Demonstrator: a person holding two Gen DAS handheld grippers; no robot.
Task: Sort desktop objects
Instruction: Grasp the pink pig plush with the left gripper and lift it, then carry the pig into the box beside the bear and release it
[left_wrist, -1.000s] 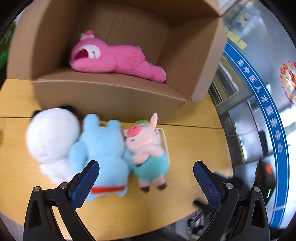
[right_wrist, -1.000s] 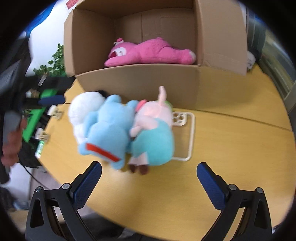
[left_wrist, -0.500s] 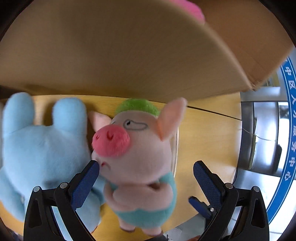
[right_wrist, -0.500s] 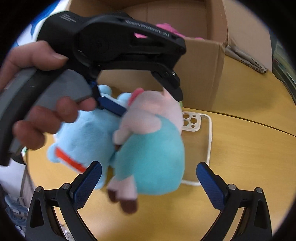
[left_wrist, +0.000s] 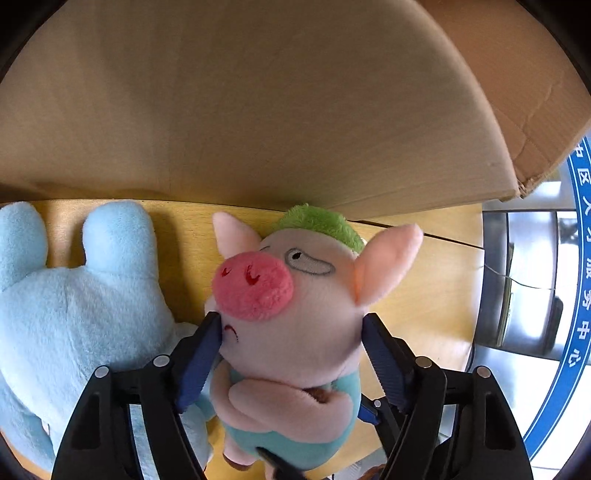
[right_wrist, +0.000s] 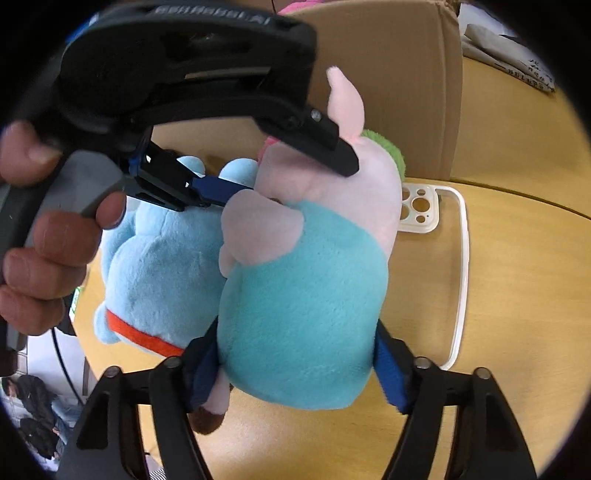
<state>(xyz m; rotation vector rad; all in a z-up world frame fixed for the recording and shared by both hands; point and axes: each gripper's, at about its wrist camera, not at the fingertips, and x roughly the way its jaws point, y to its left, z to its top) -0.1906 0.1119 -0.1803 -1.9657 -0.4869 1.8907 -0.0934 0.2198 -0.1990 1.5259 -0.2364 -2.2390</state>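
A pink pig plush (left_wrist: 295, 317) with a green cap and teal body sits on the wooden table in front of the cardboard box (left_wrist: 258, 110). My left gripper (left_wrist: 291, 354) is shut on the pig's head, pads pressing both cheeks. In the right wrist view the pig's teal body (right_wrist: 299, 295) fills the middle, and my right gripper (right_wrist: 295, 373) is shut on its lower body. The left gripper (right_wrist: 280, 177) shows there, clamped on the pig's head from the left. A light blue plush (left_wrist: 66, 314) lies just left of the pig, touching it; it also shows in the right wrist view (right_wrist: 162, 266).
A white phone case (right_wrist: 436, 221) lies on the table under and right of the pig. The box wall (right_wrist: 399, 74) stands right behind the toys. A folded paper (right_wrist: 509, 55) lies at the far right. The table edge drops off at the left.
Both grippers have closed on the pig plush: the left on its head, the right on its teal body. Both cameras have moved closer to it.
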